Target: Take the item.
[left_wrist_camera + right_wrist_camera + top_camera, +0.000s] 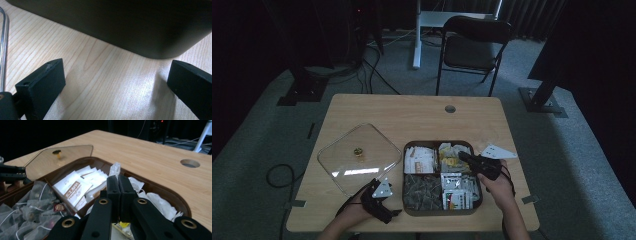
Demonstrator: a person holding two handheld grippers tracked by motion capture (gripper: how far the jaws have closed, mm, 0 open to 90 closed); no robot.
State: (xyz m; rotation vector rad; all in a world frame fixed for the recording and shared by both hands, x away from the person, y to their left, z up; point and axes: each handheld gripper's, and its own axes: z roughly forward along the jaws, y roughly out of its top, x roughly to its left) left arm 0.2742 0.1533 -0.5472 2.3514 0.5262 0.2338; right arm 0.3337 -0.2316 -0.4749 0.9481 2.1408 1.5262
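- Packet (115,170): a small pale sachet pinched between the closed jaws of the right gripper (117,182), its tip standing up above them, over the far right compartment of the brown tray (477,200).
- Left gripper (115,82): jaws open, empty, resting on the counter (412,115) beside the tray's near left corner.
- Tray holds four compartments: white sachets, crumpled pale packets, mesh tea bags, printed packets.
- Glass lid (357,157) lies flat left of the tray.

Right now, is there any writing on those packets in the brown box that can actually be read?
No text reads clearly.
White sachets: brown band of lettering, too blurred to quote.
Round red tag among the mesh tea bags: emblem too small to read.
Red-and-white packets: print too small.
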